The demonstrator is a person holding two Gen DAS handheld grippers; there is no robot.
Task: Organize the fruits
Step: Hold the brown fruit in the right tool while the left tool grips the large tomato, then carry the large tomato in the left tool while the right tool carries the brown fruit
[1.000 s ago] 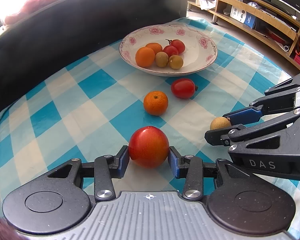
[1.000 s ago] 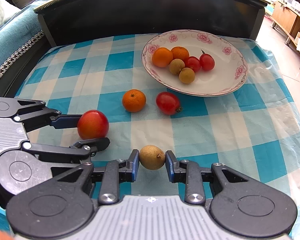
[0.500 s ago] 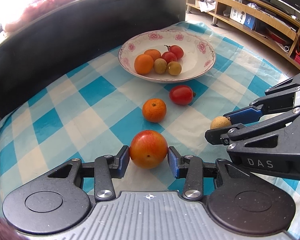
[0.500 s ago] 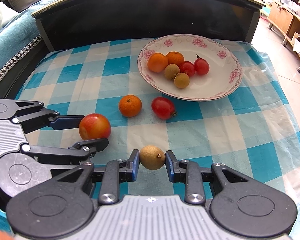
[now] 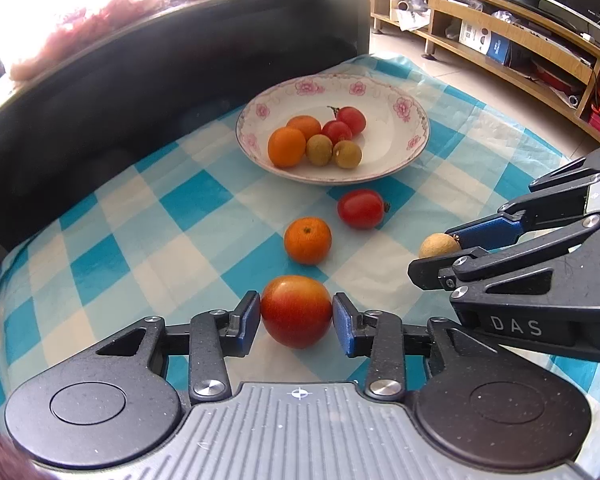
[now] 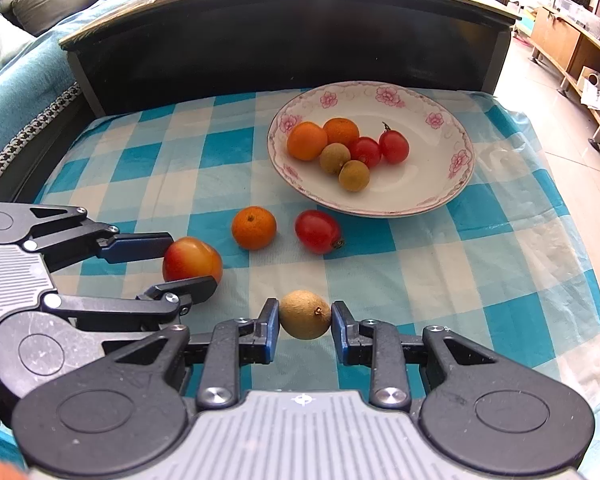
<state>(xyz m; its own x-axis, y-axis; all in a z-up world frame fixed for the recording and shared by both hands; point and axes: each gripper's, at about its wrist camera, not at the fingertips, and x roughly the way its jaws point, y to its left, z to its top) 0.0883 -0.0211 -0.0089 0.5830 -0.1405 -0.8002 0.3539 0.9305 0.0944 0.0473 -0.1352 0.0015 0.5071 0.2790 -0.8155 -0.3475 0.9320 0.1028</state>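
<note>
Both tongs gripping fruit over the table
Left tongs (image 5: 296,317) pinch the smooth, bruisable red fruit (image 5: 296,310) across its middle; right tongs (image 6: 305,322) hold the light, firm-shelled longan (image 6: 305,314) likewise.

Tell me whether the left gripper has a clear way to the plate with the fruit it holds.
Probably yes. The left gripper is shut on the red-orange fruit. The mandarin and the red tomato lie between it and the plate, but carrying the fruit above them should clear both.

A blue-and-white checked tablecloth (image 6: 228,148) covers the table. Just behind it stands a dark curved furniture back (image 6: 284,36). To the cloth's right runs a long wooden shelf unit (image 5: 512,44).
</note>
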